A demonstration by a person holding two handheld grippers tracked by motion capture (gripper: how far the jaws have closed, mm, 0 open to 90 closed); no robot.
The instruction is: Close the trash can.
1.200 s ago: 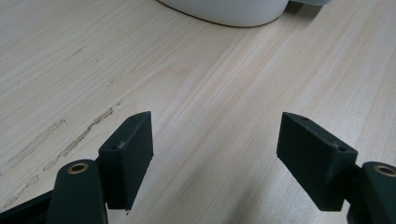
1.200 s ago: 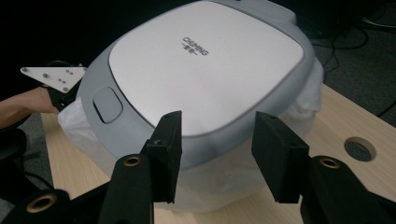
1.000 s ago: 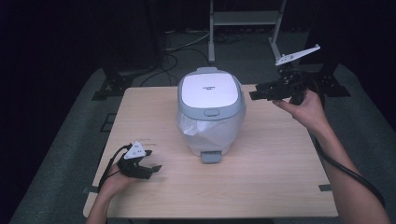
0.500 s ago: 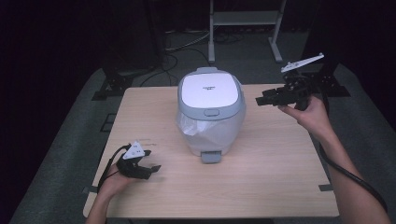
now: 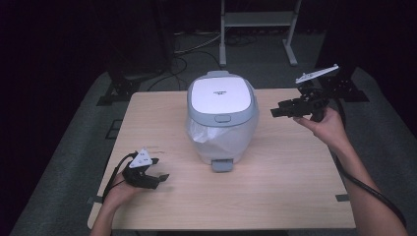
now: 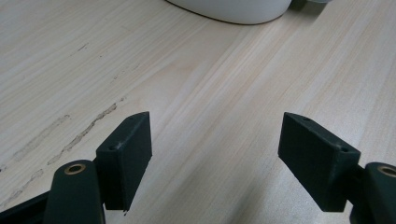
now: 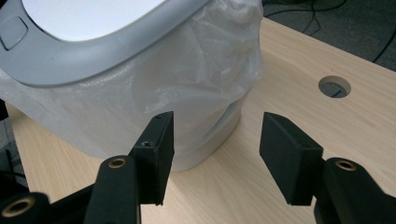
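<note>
A white pedal bin (image 5: 222, 105) with a grey lid rim and a clear plastic liner stands mid-table, its pedal (image 5: 221, 165) facing me. My right gripper (image 5: 274, 112) hovers to the bin's right and points at its side. Its jaws have just been opening and nothing is between them. In the right gripper view the gripper (image 7: 215, 126) faces the liner (image 7: 187, 70) and the bin's base. My left gripper (image 5: 158, 177) rests open on the table (image 5: 295, 196) at the front left. In the left gripper view the gripper (image 6: 215, 135) has only bare wood between its pads, with the bin's base (image 6: 233, 9) far off.
A round cable hole (image 7: 334, 86) pierces the tabletop beyond the bin. Behind the table stands a metal frame (image 5: 258, 19), with cables (image 5: 196, 46) on the dark floor. Black stand feet (image 5: 118, 91) sit at the table's far corners.
My right hand has sunk lower beside the bin and drifted slightly to the right. The left hand and the bin have stayed put.
</note>
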